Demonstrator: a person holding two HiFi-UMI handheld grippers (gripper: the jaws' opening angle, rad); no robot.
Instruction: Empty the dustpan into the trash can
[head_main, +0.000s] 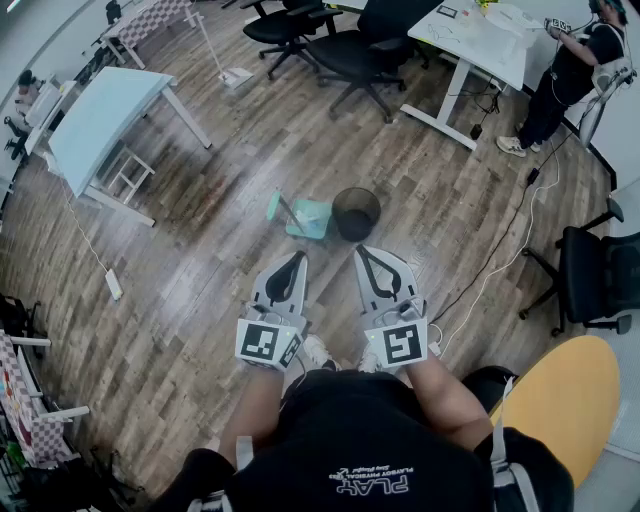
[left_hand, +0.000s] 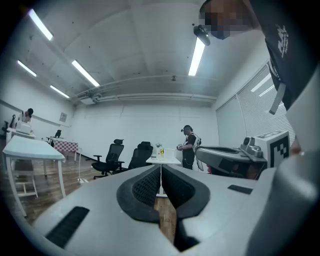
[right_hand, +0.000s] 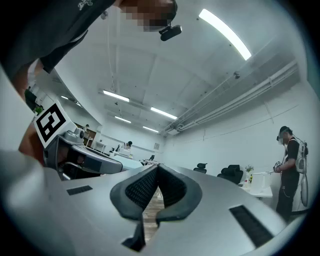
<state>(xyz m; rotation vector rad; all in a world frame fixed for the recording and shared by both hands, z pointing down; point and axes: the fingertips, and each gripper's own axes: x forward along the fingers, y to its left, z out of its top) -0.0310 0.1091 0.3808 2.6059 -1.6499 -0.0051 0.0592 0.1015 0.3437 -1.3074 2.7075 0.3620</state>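
Note:
A mint-green dustpan (head_main: 304, 216) lies on the wooden floor in the head view, its handle pointing left. Right beside it stands a small black trash can (head_main: 356, 212). My left gripper (head_main: 297, 259) and right gripper (head_main: 364, 252) are held side by side in front of my body, well short of both, their tips pointing toward them. Both are shut with nothing between the jaws. In the left gripper view the left gripper (left_hand: 161, 167) has its pads meeting at the tips. The right gripper (right_hand: 157, 166) looks the same in its own view. Neither gripper view shows dustpan or can.
A light-blue table (head_main: 100, 115) stands at the left. Black office chairs (head_main: 330, 40) and a white desk (head_main: 478, 45) are at the back, with a person (head_main: 570, 70) standing by the desk. A cable (head_main: 500, 260) runs across the floor at right, near another chair (head_main: 595, 275).

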